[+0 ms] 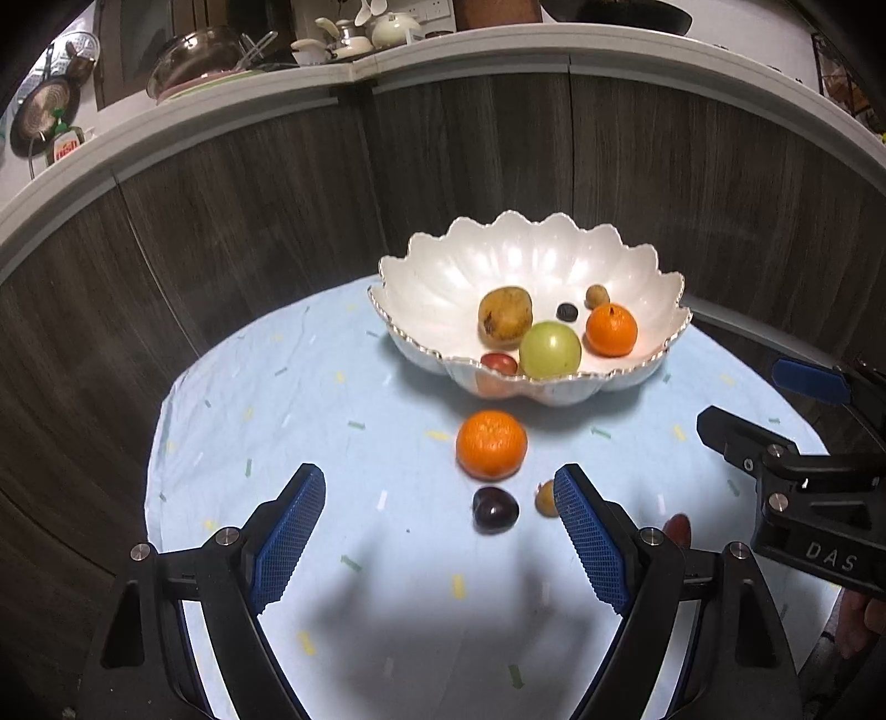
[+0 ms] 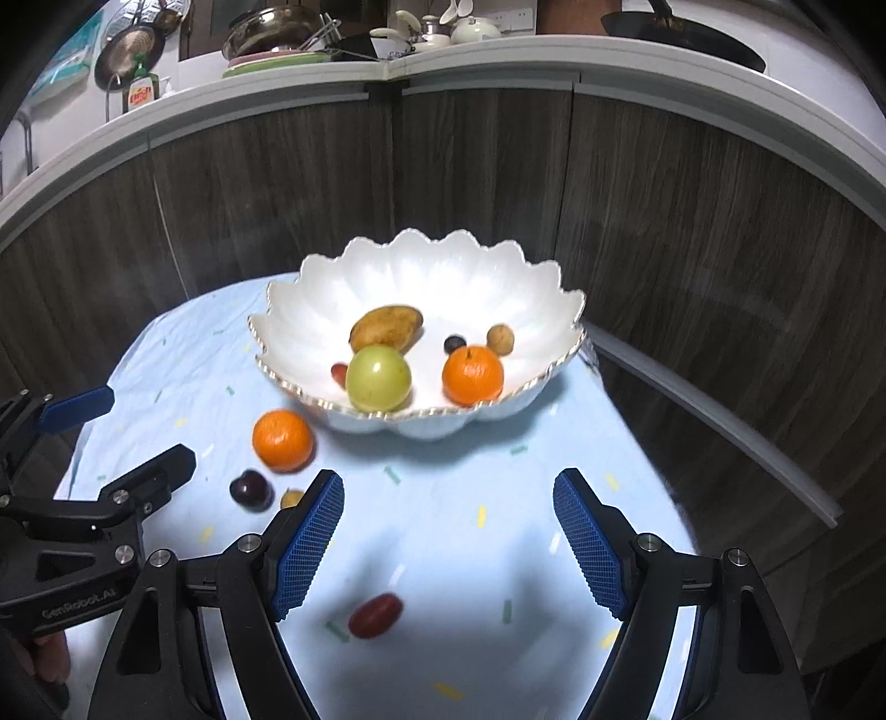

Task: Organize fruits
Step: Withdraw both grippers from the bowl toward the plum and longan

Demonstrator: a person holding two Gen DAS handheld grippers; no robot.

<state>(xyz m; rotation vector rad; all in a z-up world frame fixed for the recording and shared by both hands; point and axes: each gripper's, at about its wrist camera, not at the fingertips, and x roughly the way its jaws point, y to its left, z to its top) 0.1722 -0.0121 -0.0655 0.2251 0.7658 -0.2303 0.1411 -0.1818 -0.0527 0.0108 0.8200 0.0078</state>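
A white scalloped bowl (image 1: 443,288) (image 2: 310,327) stands at the back of the blue cloth. It holds a green apple (image 1: 550,350) (image 2: 379,378), an orange (image 1: 611,330) (image 2: 472,374), a brown mango (image 1: 504,312) (image 2: 386,328) and small fruits. On the cloth lie an orange (image 1: 491,444) (image 2: 283,440), a dark plum (image 1: 494,509) (image 2: 251,489), a small yellow fruit (image 1: 545,498) (image 2: 291,499) and a red oval fruit (image 2: 375,615) (image 1: 679,529). My left gripper (image 1: 440,545) is open and empty just short of the plum. My right gripper (image 2: 448,545) is open and empty above the red fruit.
The blue cloth (image 1: 310,421) covers a round table set against dark wood cabinet fronts (image 1: 221,232). A white counter (image 1: 498,47) above carries pots and dishes. The right gripper shows at the right edge of the left wrist view (image 1: 775,410); the left gripper at the left edge of the right wrist view (image 2: 133,437).
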